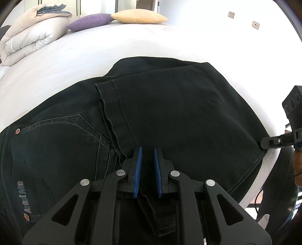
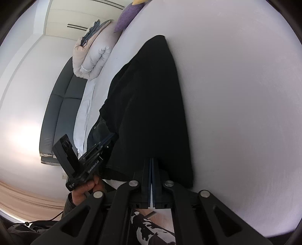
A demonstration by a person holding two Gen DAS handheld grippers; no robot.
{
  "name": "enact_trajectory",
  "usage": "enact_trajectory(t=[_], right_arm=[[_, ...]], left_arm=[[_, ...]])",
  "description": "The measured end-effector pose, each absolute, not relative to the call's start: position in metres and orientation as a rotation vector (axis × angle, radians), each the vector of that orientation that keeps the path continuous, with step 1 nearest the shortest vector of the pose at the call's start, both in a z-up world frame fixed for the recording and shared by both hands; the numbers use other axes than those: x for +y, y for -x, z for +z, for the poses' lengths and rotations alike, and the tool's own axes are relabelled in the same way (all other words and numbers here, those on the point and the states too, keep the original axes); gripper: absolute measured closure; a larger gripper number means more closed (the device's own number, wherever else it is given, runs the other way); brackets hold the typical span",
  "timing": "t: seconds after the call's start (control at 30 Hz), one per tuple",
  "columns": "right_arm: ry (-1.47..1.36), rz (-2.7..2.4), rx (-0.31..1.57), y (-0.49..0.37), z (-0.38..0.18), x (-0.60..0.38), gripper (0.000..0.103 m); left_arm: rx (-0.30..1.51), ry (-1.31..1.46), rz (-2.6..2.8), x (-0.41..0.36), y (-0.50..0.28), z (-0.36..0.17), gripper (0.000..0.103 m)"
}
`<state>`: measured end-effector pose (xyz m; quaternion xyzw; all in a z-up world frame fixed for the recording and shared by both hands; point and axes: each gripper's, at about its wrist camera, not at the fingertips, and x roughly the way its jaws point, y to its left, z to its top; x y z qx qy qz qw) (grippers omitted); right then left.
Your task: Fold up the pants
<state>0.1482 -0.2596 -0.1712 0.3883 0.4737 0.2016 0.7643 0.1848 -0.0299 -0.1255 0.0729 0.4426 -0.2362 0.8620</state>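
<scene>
White bedsheet is stretching smooth across the bed; folded cream quilt, purple cushion and yellow cushion are sitting well back by the headboard end.

Left wrist view: black denim pants are lying on the bed, legs doubled back over the seat, stitched hem running across the pocket area. Left gripper is pinching a fabric edge, ribbed blue pads nearly together with cloth hanging between them. Right gripper is reaching in at the fold's right corner.

Right wrist view: pants are running away as a long dark slab, matte, heavy weave. Right gripper is pressed fully together at the near edge; whether denim is caught I cannot tell. Left gripper is showing beside it in a hand.

Risk, as judged: the stacked layers may be slipping apart if only the top ply is being caught, skewing the next fold; stiff seams could be resisting a clean crease.
</scene>
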Motion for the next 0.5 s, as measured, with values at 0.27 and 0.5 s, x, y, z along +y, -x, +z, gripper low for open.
enact_trajectory(t=[0.27,0.5], right_arm=[[-0.838,0.432,0.944,-0.142,-0.184,-0.255,0.103],[-0.831,0.406,0.901,-0.136,-0.183,-0.251,0.103]], left_arm=[[0.912,-0.142,-0.489,-0.026,-0.18,-0.126,0.09],[0.885,0.028,-0.486,0.0,-0.162,-0.113,0.09]])
